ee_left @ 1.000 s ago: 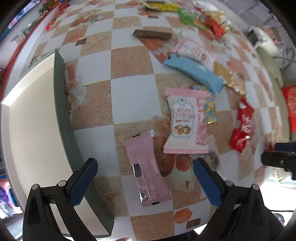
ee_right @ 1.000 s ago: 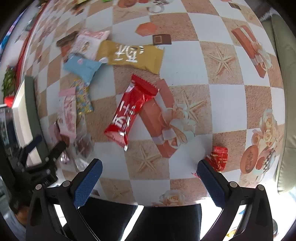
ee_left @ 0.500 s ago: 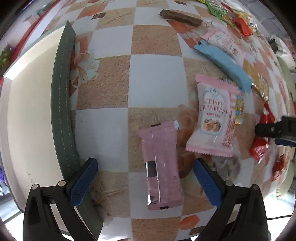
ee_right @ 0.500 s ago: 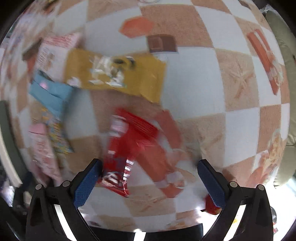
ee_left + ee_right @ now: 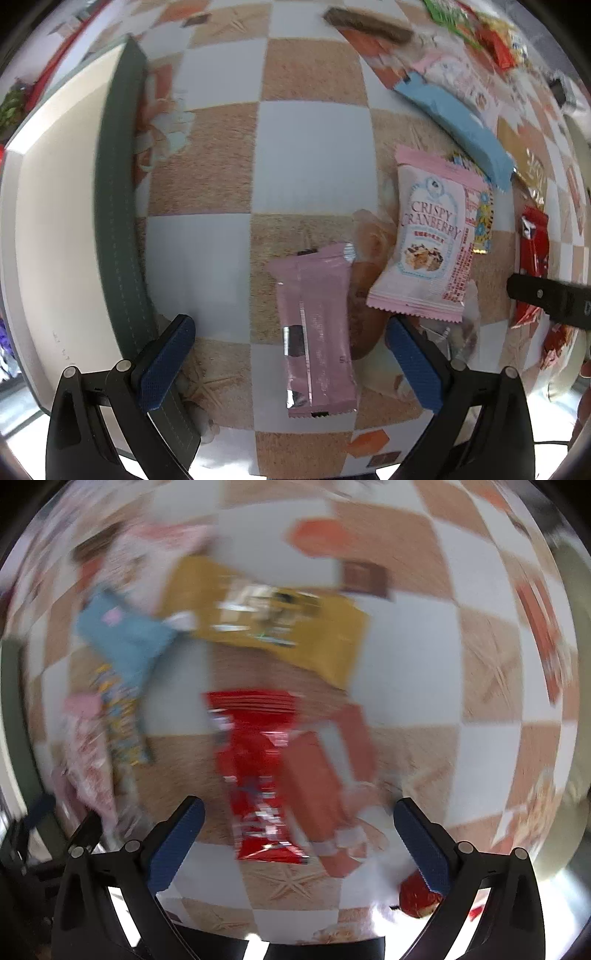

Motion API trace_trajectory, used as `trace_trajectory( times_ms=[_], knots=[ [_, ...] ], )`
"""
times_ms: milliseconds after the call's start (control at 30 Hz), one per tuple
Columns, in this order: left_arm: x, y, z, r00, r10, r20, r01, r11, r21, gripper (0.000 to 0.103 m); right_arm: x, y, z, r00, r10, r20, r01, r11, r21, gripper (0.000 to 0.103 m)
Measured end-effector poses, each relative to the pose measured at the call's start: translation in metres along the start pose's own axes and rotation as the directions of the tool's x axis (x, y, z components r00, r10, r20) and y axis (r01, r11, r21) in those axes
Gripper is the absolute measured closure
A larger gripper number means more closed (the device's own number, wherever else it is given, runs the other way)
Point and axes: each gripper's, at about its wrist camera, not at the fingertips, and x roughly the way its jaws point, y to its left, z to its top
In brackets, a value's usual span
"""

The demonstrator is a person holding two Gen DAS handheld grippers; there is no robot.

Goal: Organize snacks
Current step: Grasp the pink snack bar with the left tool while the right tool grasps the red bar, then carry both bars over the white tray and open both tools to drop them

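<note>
Both grippers have been dropping over the snacks: the left gripper (image 5: 291,363), fingers released, is straddling the pink bar (image 5: 317,332) at six o'clock; the right gripper (image 5: 295,843), empty, is closing around the red packet (image 5: 258,775), so pickups look imminent.

My left gripper's fingers (image 5: 166,365) padded in dimpled blue rubber on matt black plastic, matt pink foil bar wrapper (image 5: 317,332) with silvery ends, glossy crispy cranberry packet (image 5: 428,243), shiny red wrapper (image 5: 258,775), smooth printed checkered tablecloth (image 5: 314,158), matt green stitched box rim (image 5: 118,221).
</note>
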Motion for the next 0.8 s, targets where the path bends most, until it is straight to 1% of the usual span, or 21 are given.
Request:
trace_trajectory(
  times_ms=[33,67,100,133,167,200,233,267,300,367,400,500,633,700,800],
  knots=[
    [0.000,-0.004,0.002,1.000,0.001,-0.008,-0.001,1.000,0.020,0.002,0.000,0.010,-0.002,1.000,-0.029,0.010,0.029,0.998,-0.047,0.013],
    [-0.002,-0.008,0.002,1.000,0.002,-0.003,-0.002,0.999,0.047,0.007,-0.002,0.018,-0.005,0.999,-0.037,0.024,0.038,0.996,-0.078,0.017],
    [-0.005,-0.013,0.002,1.000,0.002,0.004,-0.003,0.997,0.074,0.010,-0.004,0.024,-0.006,0.998,-0.045,0.041,0.049,0.994,-0.099,0.029],
    [-0.009,-0.017,0.004,1.000,0.001,0.006,-0.001,0.996,0.094,0.017,-0.006,0.028,-0.008,0.997,-0.046,0.058,0.053,0.992,-0.113,0.048],
    [-0.011,-0.020,0.003,1.000,-0.006,0.008,0.005,0.994,0.113,0.026,-0.010,0.031,-0.009,0.996,-0.045,0.076,0.054,0.991,-0.123,0.063],
    [-0.013,-0.023,0.003,1.000,-0.006,0.013,0.004,0.991,0.131,0.032,-0.012,0.034,-0.010,0.995,-0.041,0.087,0.052,0.990,-0.130,0.082],
    [-0.016,-0.024,0.003,1.000,-0.007,0.022,0.004,0.990,0.142,0.048,-0.013,0.036,-0.009,0.996,-0.024,0.080,0.035,0.990,-0.134,0.082],
    [-0.019,-0.024,0.003,0.999,-0.010,0.033,0.005,0.989,0.150,0.069,-0.013,0.035,-0.009,0.997,-0.008,0.072,0.017,0.991,-0.131,0.082],
    [-0.020,-0.022,0.004,0.999,-0.023,0.030,0.019,0.988,0.153,0.078,-0.013,0.035,-0.009,0.998,0.013,0.069,-0.004,0.992,-0.123,0.082],
    [-0.022,-0.019,0.004,0.999,-0.052,0.006,0.051,0.989,0.139,0.078,-0.020,0.027,-0.013,0.996,0.051,0.075,-0.043,0.993,-0.112,0.082],
    [-0.025,-0.016,0.004,0.998,-0.057,0.007,0.056,0.990,0.131,0.078,-0.026,0.022,-0.016,0.995,0.070,0.077,-0.061,0.992,-0.106,0.082],
    [-0.036,-0.010,-0.001,0.997,-0.068,0.035,0.062,0.988,0.140,0.078,-0.037,0.017,-0.021,0.989,0.124,0.086,-0.116,0.989,-0.093,0.082],
    [-0.049,0.001,-0.008,0.993,-0.099,0.065,0.089,0.987,0.132,0.078,-0.054,0.005,-0.025,0.982,0.161,0.101,-0.151,0.983,-0.100,0.082],
    [-0.056,0.002,-0.004,0.990,-0.113,0.084,0.102,0.988,0.118,0.078,-0.069,-0.007,-0.029,0.977,0.182,0.107,-0.171,0.979,-0.110,0.082],
    [-0.070,0.015,-0.005,0.985,-0.121,0.121,0.110,0.989,0.095,0.078,-0.082,0.001,-0.022,0.973,0.203,0.115,-0.188,0.974,-0.127,0.082]
  ],
)
